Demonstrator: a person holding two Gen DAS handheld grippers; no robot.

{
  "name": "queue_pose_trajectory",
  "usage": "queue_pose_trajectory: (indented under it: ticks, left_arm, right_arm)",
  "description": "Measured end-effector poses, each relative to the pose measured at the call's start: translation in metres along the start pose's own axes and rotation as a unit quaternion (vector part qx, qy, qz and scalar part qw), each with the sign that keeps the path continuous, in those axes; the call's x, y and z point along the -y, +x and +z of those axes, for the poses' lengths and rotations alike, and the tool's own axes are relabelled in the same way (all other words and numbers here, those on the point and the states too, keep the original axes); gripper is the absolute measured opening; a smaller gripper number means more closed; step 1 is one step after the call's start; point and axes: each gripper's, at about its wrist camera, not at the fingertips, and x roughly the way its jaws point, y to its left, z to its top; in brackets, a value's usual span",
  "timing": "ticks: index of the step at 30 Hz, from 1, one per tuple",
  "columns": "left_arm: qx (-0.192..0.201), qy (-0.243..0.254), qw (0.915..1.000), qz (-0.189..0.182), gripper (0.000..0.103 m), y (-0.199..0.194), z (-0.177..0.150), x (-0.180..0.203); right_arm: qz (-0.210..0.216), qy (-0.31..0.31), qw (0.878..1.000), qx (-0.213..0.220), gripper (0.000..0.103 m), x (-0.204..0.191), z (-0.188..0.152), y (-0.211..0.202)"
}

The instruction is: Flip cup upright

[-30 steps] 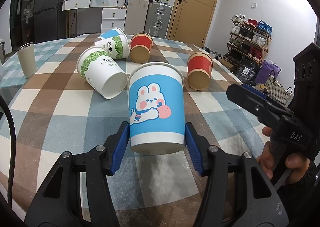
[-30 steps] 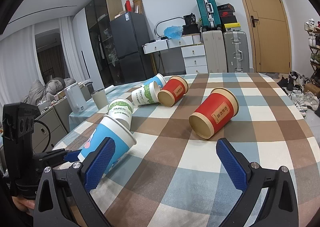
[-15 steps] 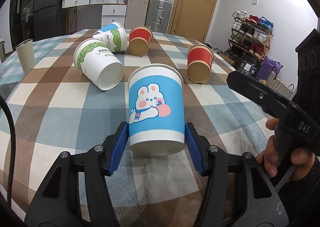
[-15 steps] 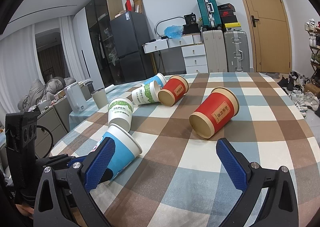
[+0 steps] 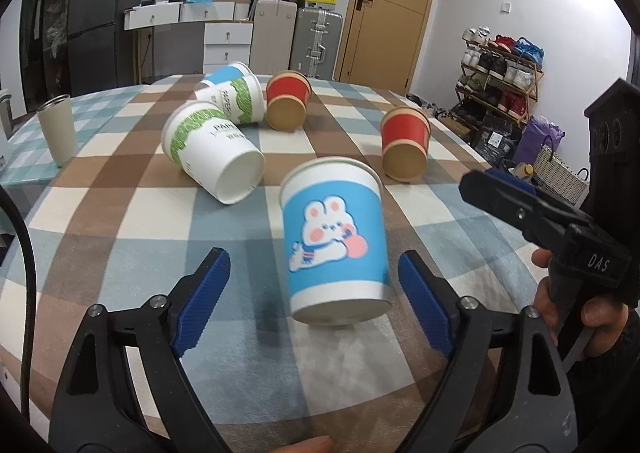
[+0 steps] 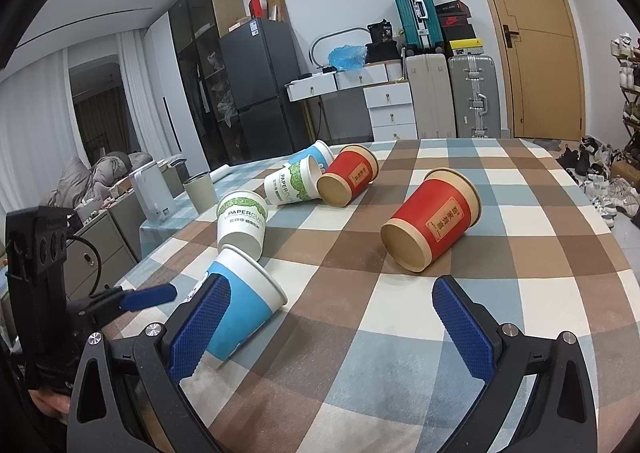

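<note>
Bunny cup (image 5: 335,241) upright between wide-spread fingers of left hand-held gripper (image 5: 316,303), untouched, nothing gripped.

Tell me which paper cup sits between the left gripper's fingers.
The blue paper cup with the rabbit print, tilted between the open left gripper. The green-and-white cups and red cups lie on their sides farther away.

Two low, close wrist views, sharing blue cup (image 5: 335,237) (image 6: 240,305).
</note>
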Motion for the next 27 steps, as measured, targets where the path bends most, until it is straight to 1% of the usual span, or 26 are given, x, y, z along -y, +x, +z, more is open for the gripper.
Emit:
queue_pose_trajectory:
  ticks: [1,3,8,13,17,22,27]
  left_arm:
    - [0.004,0.000,1.0000,0.001,0.091,-0.002,0.002,-0.003]
    - [0.015,0.001,0.9999,0.002,0.101,-0.006,0.005,-0.010]
    - [0.058,-0.005,0.9982,0.011,0.102,-0.017,0.013,-0.030]
    - [0.072,-0.007,0.9971,0.023,0.102,-0.017,0.017,-0.049]
    - [0.070,-0.004,0.9969,0.034,0.102,-0.012,0.017,-0.060]
    - [0.058,-0.011,0.9977,0.032,0.102,-0.004,0.014,-0.068]
    - [0.056,-0.005,0.9979,0.034,0.102,0.000,0.012,-0.068]
  right_arm:
    - [0.001,0.002,1.000,-0.002,0.103,0.000,0.000,0.000]
    - [0.007,0.008,1.000,-0.008,0.103,-0.001,0.001,0.002]
    - [0.022,0.013,0.998,-0.050,0.103,-0.009,0.002,0.014]
    - [0.023,0.009,0.997,-0.069,0.103,-0.020,0.001,0.022]
    - [0.040,0.032,0.995,-0.091,0.103,-0.020,0.002,0.030]
    - [0.057,0.057,0.990,-0.119,0.103,-0.022,0.005,0.041]
    - [0.083,0.095,0.979,-0.158,0.103,-0.023,0.008,0.060]
